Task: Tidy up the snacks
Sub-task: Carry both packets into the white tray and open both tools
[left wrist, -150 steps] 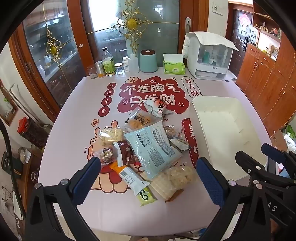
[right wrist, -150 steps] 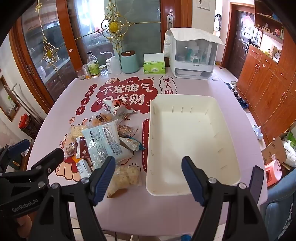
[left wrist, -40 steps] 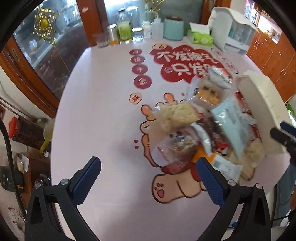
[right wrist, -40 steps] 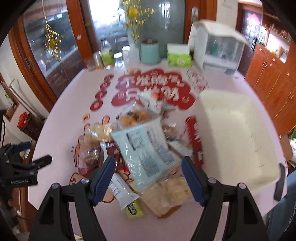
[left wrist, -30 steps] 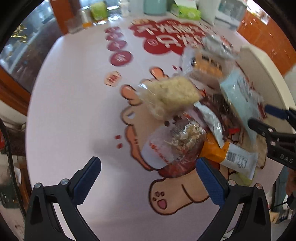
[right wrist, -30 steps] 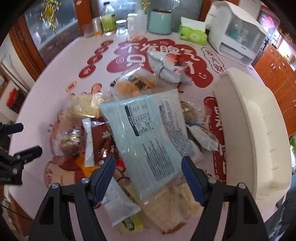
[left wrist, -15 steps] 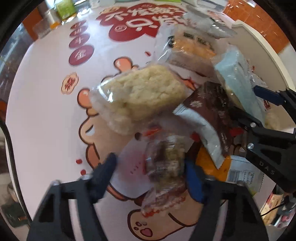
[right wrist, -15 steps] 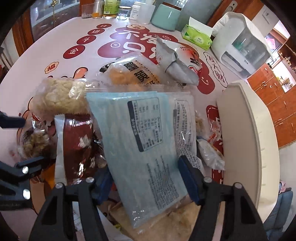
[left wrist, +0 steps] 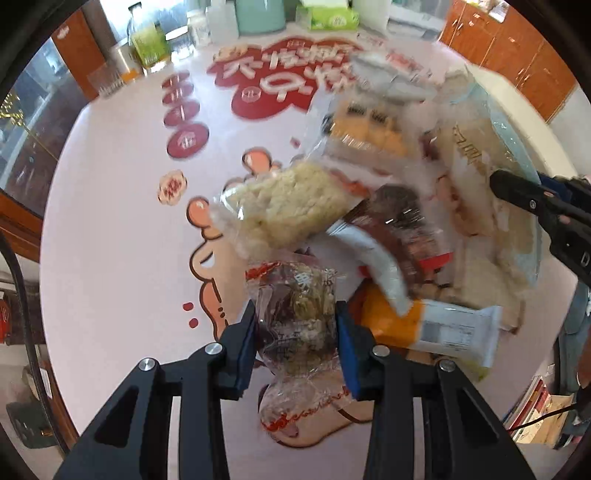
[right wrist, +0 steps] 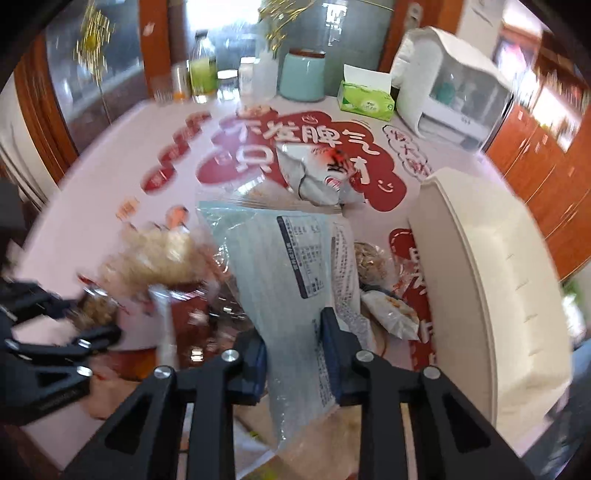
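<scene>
left gripper (left wrist: 295, 341) closing, pads on clear crinkly bag of nut-and-seed bars (left wrist: 295, 325), lower centre; light, crushable, best pinched mid-body | right gripper (right wrist: 293, 360) clamped on pale-blue slippery film pouch (right wrist: 284, 266), floppy; back-label print unreadable | white plastic bin (right wrist: 487, 280) right | red tablecloth characters (right wrist: 306, 140) blurred

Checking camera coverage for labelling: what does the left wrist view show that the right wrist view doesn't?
Left wrist only: the left hand-held gripper closing on the clear nut snack packet, and the orange-and-white bar wrapper.

Right wrist only: the right hand-held gripper shut on the pale blue bag, most of the white bin, and the white appliance.

Both: the pale rice-cracker packet, the green tissue box, and the printed table cover.
</scene>
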Demonstrator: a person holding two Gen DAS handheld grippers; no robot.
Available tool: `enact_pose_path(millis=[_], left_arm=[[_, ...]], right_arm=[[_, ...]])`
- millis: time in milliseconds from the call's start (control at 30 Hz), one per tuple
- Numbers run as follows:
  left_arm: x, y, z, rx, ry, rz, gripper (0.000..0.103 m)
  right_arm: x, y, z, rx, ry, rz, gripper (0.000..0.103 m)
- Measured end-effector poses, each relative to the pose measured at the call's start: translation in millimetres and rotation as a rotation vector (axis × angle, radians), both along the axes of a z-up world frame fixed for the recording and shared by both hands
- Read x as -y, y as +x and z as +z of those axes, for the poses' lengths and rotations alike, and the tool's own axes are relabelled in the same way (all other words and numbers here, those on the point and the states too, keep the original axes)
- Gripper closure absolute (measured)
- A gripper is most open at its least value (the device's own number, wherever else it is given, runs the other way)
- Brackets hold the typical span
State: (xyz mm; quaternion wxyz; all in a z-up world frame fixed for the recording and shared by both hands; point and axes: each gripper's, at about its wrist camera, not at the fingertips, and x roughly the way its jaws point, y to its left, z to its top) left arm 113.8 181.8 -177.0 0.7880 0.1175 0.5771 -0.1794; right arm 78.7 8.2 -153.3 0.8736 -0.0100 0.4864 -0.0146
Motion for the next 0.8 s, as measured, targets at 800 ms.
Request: enact_pose_path(millis=[800], left_arm=[[223.5,-39.5,144.8,0.227,-0.177,-0.043,0.066]], right_arm=[[202.4,-93.1,121.8,0.229,0.368,0.002,0.081]])
